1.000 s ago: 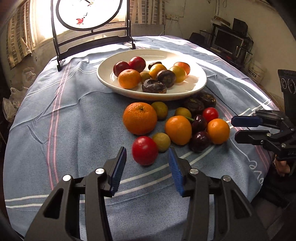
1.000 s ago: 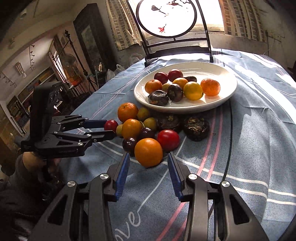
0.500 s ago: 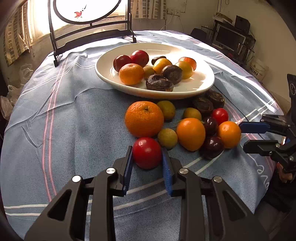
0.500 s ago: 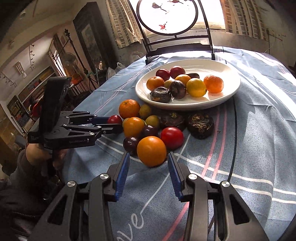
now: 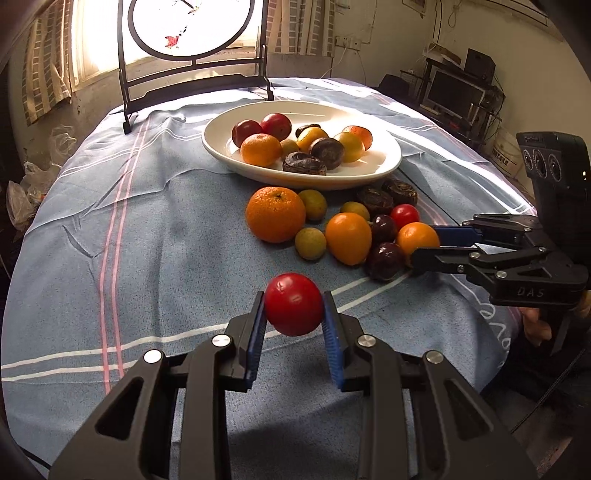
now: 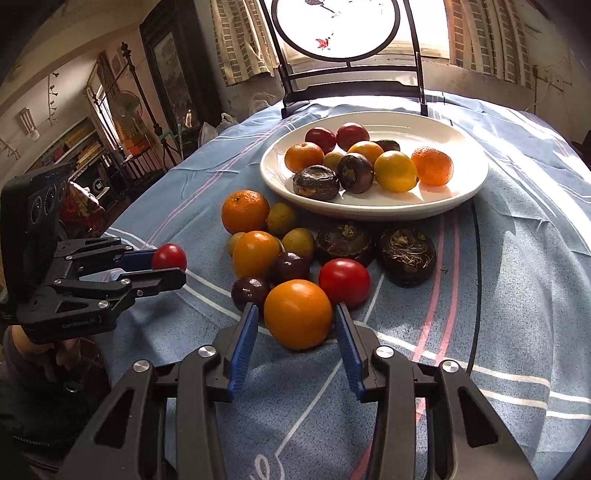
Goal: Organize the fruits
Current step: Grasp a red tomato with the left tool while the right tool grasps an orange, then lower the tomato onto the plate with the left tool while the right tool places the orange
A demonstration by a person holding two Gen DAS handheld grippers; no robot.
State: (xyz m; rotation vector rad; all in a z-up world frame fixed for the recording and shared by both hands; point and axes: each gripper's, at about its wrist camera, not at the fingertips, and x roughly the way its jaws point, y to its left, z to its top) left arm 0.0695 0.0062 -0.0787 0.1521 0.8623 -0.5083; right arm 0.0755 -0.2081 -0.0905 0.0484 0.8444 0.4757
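My left gripper [image 5: 293,325] is shut on a red tomato [image 5: 293,303] and holds it just above the blue cloth; the tomato also shows in the right wrist view [image 6: 169,257]. My right gripper [image 6: 297,334] is open with its pads on either side of an orange [image 6: 297,314], apart from it. A white plate [image 5: 236,162] at the back holds several fruits. A loose pile of oranges, small yellow fruits, dark plums and another red tomato [image 6: 344,282] lies in front of the plate [image 6: 461,199].
A black stand with a round painted panel [image 5: 192,29] is at the table's far edge. Two dark water chestnuts [image 6: 406,251] sit by the plate. The table edge curves near on both sides. Shelves and a monitor stand beyond the table.
My left gripper closed on the red tomato and lifted it away from the pile. My right gripper moved forward so its pads flank the orange.
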